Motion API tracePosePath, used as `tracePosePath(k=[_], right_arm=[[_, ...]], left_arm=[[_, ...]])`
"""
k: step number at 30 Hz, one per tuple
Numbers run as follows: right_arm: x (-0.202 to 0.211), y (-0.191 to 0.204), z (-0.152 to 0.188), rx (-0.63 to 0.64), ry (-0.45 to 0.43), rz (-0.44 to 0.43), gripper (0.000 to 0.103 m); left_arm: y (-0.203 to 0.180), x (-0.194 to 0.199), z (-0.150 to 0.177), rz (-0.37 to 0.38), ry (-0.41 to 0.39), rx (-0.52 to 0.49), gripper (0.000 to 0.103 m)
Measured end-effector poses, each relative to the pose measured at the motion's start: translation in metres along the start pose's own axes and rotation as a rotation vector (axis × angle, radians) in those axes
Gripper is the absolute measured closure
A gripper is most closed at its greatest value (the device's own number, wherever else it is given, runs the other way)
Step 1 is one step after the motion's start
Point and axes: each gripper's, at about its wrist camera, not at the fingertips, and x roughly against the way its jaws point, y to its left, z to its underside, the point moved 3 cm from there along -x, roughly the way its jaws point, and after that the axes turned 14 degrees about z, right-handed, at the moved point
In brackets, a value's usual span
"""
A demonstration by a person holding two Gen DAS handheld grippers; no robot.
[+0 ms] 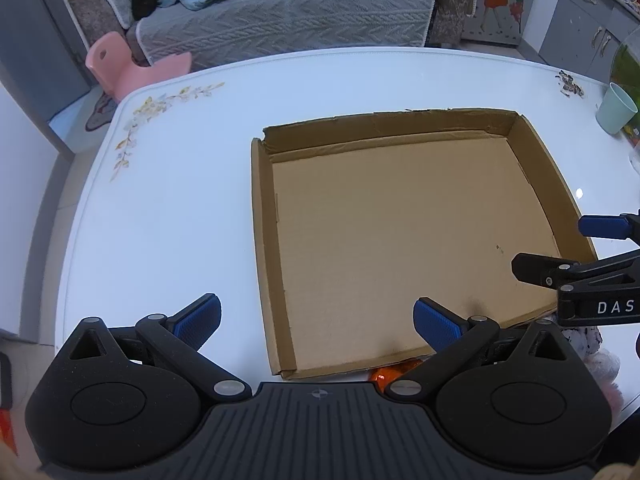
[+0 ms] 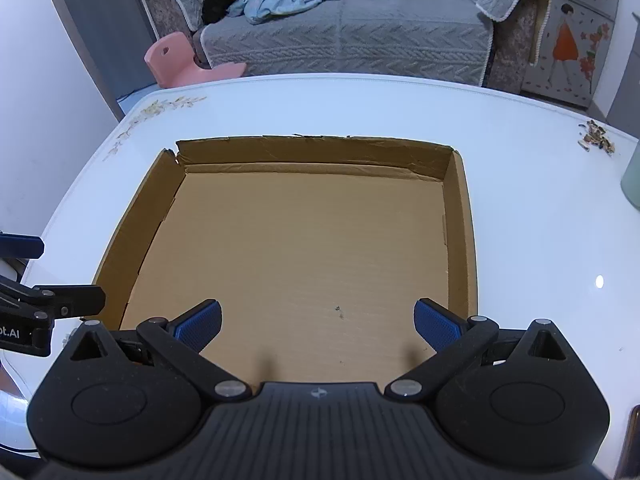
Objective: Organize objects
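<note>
A shallow cardboard box, with nothing inside, lies on the white table. My left gripper hangs open above the box's near left corner, nothing between its blue pads. My right gripper is open too, over the near part of the box floor. In the left wrist view the right gripper reaches in from the right edge. Something orange and shiny peeks out just in front of the box, and a pale patterned soft thing lies at the near right; both are mostly hidden.
A mint-green cup stands at the table's far right, with a scatter of small crumbs near the far edge. Beyond the table are a grey sofa with clothes on it and a pink stool.
</note>
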Motion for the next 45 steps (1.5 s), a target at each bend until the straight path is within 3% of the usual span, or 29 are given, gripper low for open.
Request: tracePosePath(k=[10,33,40,45], right_arm=[[-0.002,-0.005,0.000,-0.034,0.043,-0.035,0.001],[0.001,-0.008,0.001,-0.008,0.052,-0.028,0.001],[0.013,-0.019,0.011,-0.008,0.052,-0.017,0.001],[0.028,-0.045,0.027,-0.066,0.073,0.006,0.001]], left_arm=[[0.000,-0.001,0.000,0.001,0.007,0.001,0.001],[0.001,-0.003,0.004,-0.011,0.022,-0.007,0.001],[0.007,0.002,0.015,-0.025,0.035,-0.033,0.001],[0.020,0.009,0.037,0.010,0.084,-0.029,0.001]])
